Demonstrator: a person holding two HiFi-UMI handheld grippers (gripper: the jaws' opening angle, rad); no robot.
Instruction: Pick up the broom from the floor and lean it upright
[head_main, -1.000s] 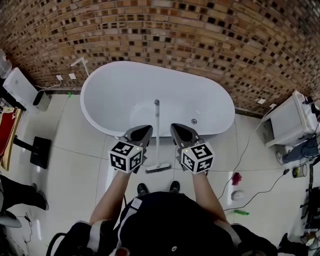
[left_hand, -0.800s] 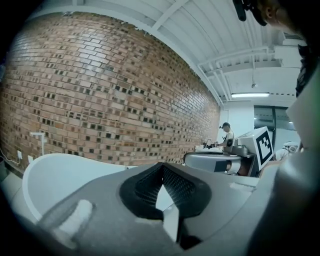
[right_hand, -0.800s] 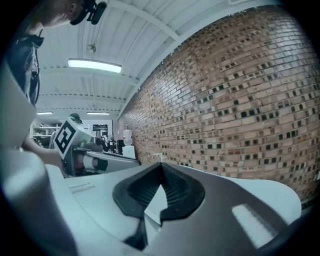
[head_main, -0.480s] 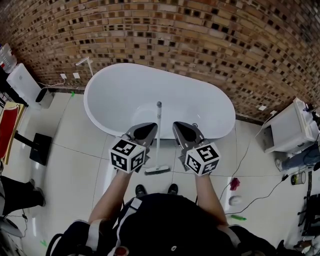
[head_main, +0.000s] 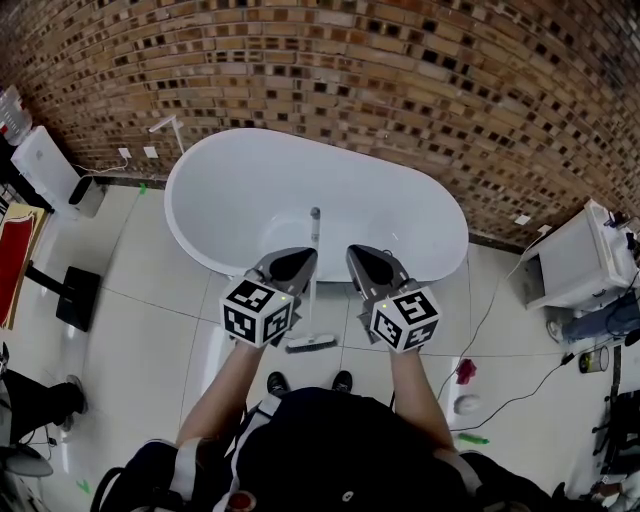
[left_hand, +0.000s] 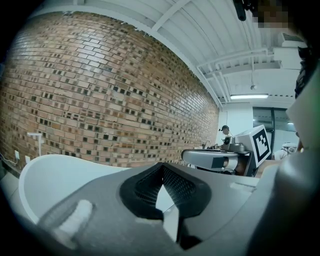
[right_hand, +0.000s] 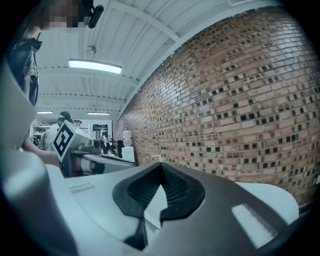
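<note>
Two tools, left (head_main: 298, 258) and right (head_main: 361, 254), shut on nothing. Broom (head_main: 311, 343) upright between them, head on floor (head_main: 150, 320), handle seemingly against bathtub (head_main: 200, 240) rim. Advise checking lean for stability; keep both tools clear of handle.

Even, bright illumination is supplied by a ceiling strip light (right_hand: 95, 66). Strong fisheye curvature and dark vignetted corners are seen in every view; the nearest foreground is rendered soft.

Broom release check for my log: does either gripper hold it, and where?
Nothing is held. The left gripper and right gripper are shut and empty, flanking the broom.
</note>
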